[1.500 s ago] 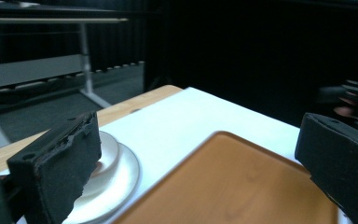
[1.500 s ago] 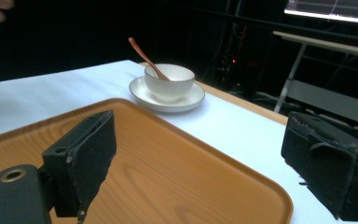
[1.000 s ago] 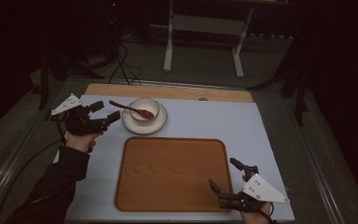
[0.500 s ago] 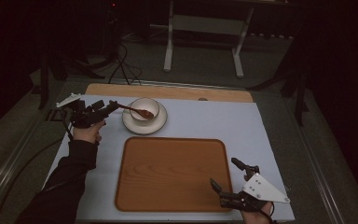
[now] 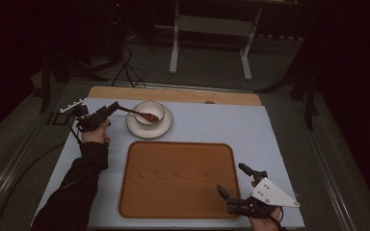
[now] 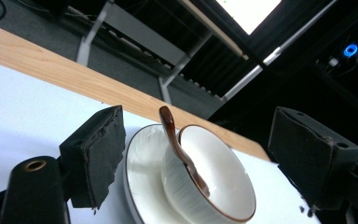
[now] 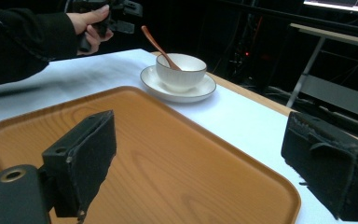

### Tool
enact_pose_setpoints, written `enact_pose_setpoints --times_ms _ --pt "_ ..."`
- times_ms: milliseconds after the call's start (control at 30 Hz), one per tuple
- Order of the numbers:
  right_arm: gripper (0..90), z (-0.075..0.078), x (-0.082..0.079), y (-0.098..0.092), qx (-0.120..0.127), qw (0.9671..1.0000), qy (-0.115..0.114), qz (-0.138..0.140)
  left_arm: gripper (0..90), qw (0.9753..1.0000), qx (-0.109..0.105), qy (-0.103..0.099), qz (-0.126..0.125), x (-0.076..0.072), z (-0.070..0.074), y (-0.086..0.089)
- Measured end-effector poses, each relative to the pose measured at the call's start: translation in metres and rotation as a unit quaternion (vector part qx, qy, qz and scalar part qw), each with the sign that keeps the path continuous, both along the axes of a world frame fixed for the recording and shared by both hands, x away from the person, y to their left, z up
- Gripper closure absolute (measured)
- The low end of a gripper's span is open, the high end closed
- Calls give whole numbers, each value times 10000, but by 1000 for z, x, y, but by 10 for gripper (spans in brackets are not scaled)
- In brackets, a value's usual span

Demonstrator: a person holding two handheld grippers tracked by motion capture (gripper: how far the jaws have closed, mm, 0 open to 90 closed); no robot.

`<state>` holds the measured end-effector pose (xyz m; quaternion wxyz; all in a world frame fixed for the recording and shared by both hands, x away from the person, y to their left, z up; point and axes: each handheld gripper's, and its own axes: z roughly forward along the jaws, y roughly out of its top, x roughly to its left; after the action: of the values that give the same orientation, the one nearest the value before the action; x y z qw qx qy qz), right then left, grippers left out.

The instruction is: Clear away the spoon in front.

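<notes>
Left gripper (image 5: pixel 110 109), jaws wide, frames the spoon (image 6: pixel 182 151) handle's far-left tip. Light, stiff, glossy, likely slippery; pinch near the end. Right gripper (image 5: pixel 231 179) wide, idle.

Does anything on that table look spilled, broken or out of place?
Nothing stands out. The white bowl sits upright on its saucer, the brown spoon leans inside it, and the wooden tray lies flat and bare. No spill shows. The foam on the left tool's fingers looks a little frayed.
</notes>
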<state>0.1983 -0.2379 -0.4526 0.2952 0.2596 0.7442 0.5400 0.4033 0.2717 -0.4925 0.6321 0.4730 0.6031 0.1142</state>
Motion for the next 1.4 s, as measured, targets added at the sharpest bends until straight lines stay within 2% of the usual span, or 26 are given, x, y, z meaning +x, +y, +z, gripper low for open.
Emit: enact_pose_setpoints --times_ms 67,167,267,400,433,467,567,700,733,767,833,933,1133,1400 --pt "99 -1 1 0 -4 10000 13 0 189 9999 -84 41 -61 4 -2 -2" --pt "100 -1 1 0 33 10000 79 14 230 10000 -38 67 -44 7 -4 -5" --pt "100 -1 0 0 18 10000 79 8 275 9999 -82 96 -26 9 -7 -7" --pt "100 -2 2 0 14 10000 94 22 367 9995 -223 185 87 13 -16 -12" --pt "100 -2 2 0 17 9999 106 12 381 9994 -231 197 181 13 -16 -13" --pt "100 -2 2 0 18 9999 115 20 409 9992 -323 149 166 14 -17 -13" --pt "100 -3 2 0 12 9999 116 11 428 9987 -417 195 202 16 -19 -14" --pt "100 -3 2 -1 42 9999 146 12 514 9976 -577 283 256 19 -24 -16" --pt "100 -3 3 -1 44 9999 147 7 527 9967 -719 260 288 19 -25 -15" --pt "100 -3 3 -1 37 9999 164 14 569 9963 -761 285 286 20 -26 -15" --pt "100 -3 3 -1 33 9999 165 17 593 9946 -967 299 239 23 -29 -14" --pt "100 -4 3 0 20 9998 171 23 639 9930 -1109 313 270 24 -32 -15" --pt "100 -4 3 -1 10 9998 183 32 817 9942 -1037 236 172 26 -30 -22" --pt "100 -4 3 0 2 9998 190 36 838 9968 -788 55 143 23 -18 -25"
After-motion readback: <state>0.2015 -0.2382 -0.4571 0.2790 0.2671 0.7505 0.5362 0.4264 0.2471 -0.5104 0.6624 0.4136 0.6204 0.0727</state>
